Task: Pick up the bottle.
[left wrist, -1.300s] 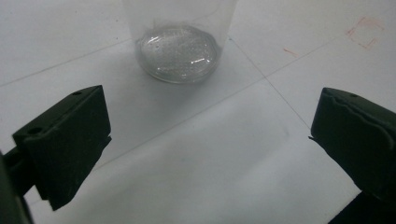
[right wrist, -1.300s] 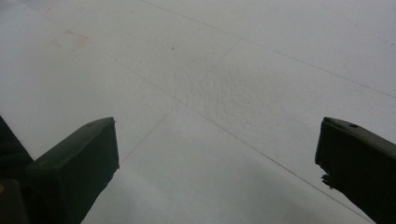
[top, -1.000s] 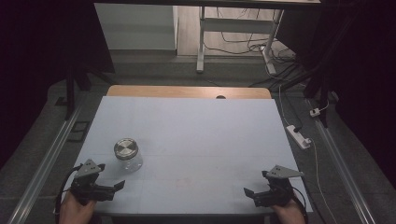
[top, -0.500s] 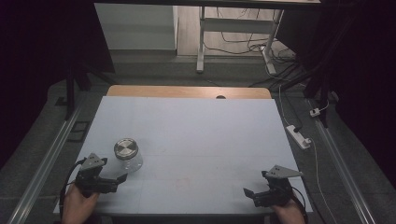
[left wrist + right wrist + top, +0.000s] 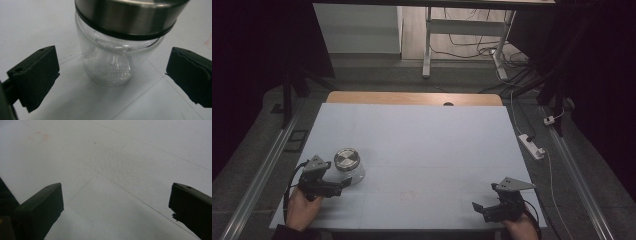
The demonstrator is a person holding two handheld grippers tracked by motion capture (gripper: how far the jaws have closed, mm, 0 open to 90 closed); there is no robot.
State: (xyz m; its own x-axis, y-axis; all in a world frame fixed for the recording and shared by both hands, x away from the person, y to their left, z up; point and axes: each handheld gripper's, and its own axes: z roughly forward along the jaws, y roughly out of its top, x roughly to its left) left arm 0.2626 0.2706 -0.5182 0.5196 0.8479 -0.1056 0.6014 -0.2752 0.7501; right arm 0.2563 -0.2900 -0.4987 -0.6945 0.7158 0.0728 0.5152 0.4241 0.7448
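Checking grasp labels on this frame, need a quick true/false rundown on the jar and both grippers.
1. The left gripper is open, its fingers on either side of the jar without touching it. True.
2. The jar lies on its side. False: it stands upright on the table.
3. The jar has a metal lid on it. True.
4. The right gripper holds the lid. False: it is open above bare table, with nothing between its fingers.
5. The jar sits at the far right of the table. False: it is near the front left, by the left gripper.
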